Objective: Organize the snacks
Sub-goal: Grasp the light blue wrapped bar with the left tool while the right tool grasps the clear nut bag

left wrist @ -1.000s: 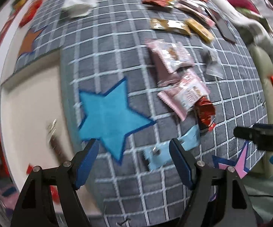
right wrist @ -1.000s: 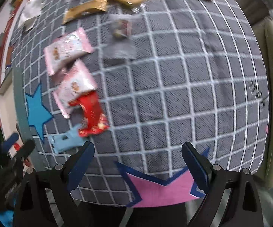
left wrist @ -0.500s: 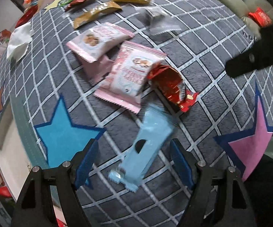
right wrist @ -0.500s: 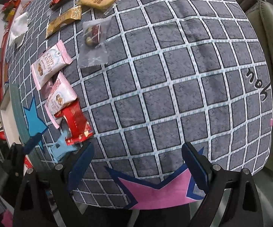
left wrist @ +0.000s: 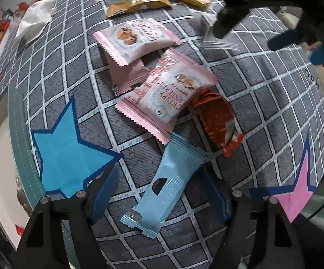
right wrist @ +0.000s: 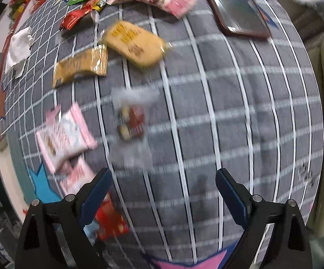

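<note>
the left gripper (left wrist: 159,192) is pointed straight down over the grey checked cloth (left wrist: 263,103), its jaws spread and not pressing on anything. the blue pack (left wrist: 168,186) lies flat on the cloth between the two blue pads, slantwise to them, so a turn of the wrist is judged necessary before the pads can be closed across its narrow width. the pack's upper end lies just beside the lower pink pack (left wrist: 168,96) and the red wrapper (left wrist: 218,118); its lower end lies free, which is judged the safer place for a pinch.

the right gripper (right wrist: 162,192) is likewise held wide apart and holds nothing. the view from it is blurred. the clear pack (right wrist: 131,123) lies ahead of its pads, apart from them, and is judged the likely next pick. in the left view this gripper is seen as dark shapes at the upper right.

the snacks are scattered loosely, some overlapping; none is seen sorted into a group.

on the lower pink pack "crispy" can be read, upside down, with a further word partly hidden. the upper pink pack (left wrist: 135,38) carries a biscuit picture and print too small to read. the yellow pack (right wrist: 135,42) bears red characters, blurred. the writing on the cloth's far edge cannot be read.
</note>
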`<control>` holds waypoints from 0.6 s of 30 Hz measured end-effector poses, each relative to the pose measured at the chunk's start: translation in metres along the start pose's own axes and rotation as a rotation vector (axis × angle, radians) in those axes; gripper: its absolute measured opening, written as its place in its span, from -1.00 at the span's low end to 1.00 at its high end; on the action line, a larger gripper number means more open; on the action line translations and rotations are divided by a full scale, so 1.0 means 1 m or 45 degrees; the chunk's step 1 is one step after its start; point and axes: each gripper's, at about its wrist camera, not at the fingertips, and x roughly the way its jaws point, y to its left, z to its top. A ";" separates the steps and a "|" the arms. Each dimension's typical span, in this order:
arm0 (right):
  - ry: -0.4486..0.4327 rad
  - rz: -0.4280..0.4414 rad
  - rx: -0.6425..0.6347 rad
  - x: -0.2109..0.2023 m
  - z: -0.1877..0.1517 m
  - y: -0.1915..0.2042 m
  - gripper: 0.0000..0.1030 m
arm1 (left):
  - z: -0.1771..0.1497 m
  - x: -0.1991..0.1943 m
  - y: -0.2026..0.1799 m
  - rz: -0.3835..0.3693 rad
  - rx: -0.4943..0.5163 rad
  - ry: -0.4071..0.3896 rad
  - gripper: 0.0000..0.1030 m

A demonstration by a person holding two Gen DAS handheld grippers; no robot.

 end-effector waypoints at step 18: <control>-0.114 -0.163 -0.202 -0.004 0.046 0.032 -0.40 | 0.032 0.005 -0.046 -0.003 -0.052 -0.023 -0.16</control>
